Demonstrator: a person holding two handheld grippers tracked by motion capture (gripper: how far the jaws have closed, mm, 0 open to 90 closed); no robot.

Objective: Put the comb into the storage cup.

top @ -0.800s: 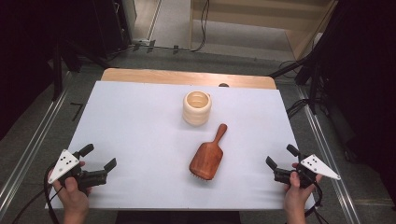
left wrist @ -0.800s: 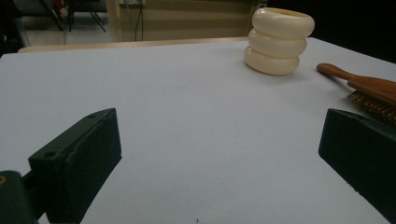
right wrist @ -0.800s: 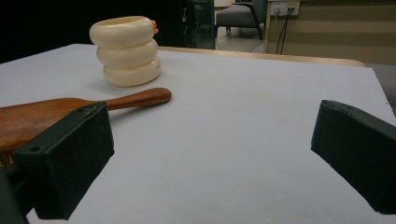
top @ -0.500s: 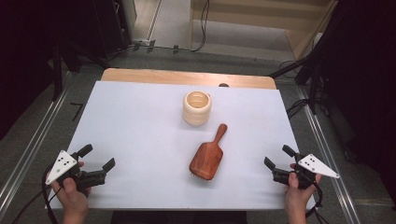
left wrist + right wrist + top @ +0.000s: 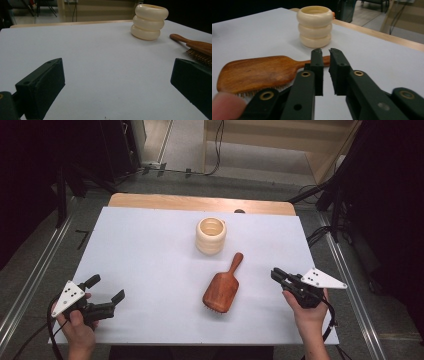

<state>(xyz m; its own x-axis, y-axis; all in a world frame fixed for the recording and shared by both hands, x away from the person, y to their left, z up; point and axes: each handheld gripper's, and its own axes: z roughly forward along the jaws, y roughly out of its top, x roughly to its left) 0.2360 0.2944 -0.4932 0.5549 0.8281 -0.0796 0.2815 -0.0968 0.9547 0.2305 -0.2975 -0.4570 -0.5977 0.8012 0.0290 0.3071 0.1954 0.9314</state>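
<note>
One wooden hairbrush point(image 5: 221, 290) lies bristles down on the white table point(image 5: 150, 250), its handle pointing toward the one cream ribbed cup point(image 5: 211, 235) just beyond it. There are two grippers, one on each side of the hairbrush and both apart from it. The left gripper point(image 5: 106, 294), well to the brush's left, has its jaws spread wide with nothing between them. The right gripper point(image 5: 278, 274), near the brush's right, has its jaws nearly together, empty.

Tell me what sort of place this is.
Probably a lab or recording workspace, not a home: a white-covered table framed by metal rails, loose cables on the floor, dark stands around it, and only a wooden hairbrush and a cream ribbed cup set out.
</note>
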